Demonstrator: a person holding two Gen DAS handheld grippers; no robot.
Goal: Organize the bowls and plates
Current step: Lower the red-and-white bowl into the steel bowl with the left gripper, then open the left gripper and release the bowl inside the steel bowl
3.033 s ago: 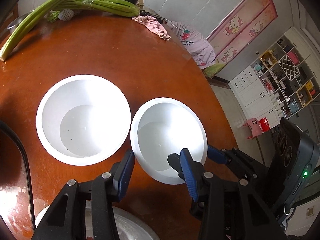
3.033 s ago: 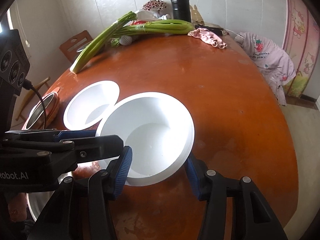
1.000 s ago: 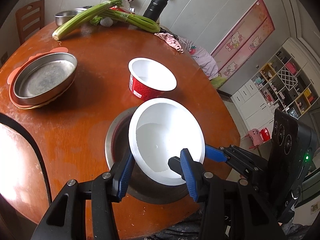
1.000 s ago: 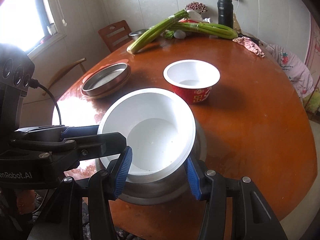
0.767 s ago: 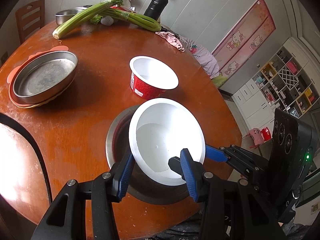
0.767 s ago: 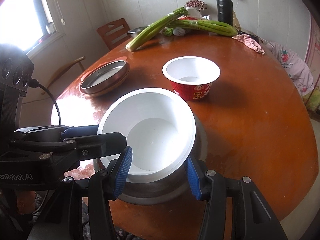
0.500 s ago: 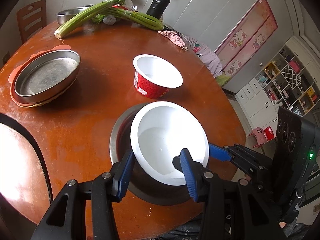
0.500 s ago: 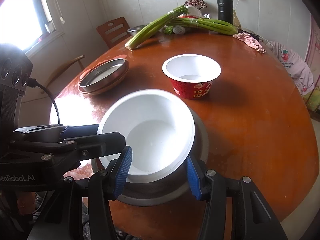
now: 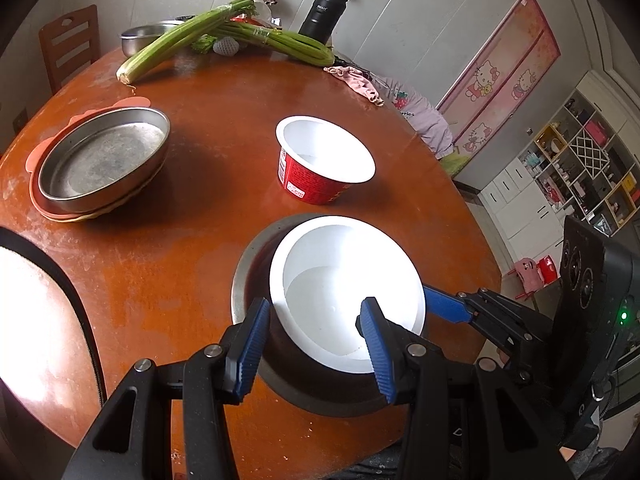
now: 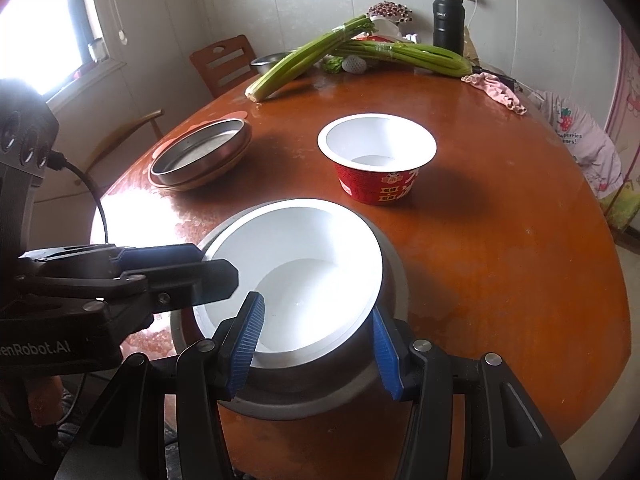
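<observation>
We grasp the white plastic bowl point(image 10: 296, 276) from both sides: left gripper point(image 9: 316, 344) on one rim, right gripper point(image 10: 316, 344) on the other. It sits tilted directly over the steel bowl point(image 9: 248, 264) at the desk's near edge, so straight down nests it.

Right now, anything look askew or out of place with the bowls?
Yes: the white bowl sits tilted and off-centre in the steel bowl, not nested flat. The red cup stands upright.
</observation>
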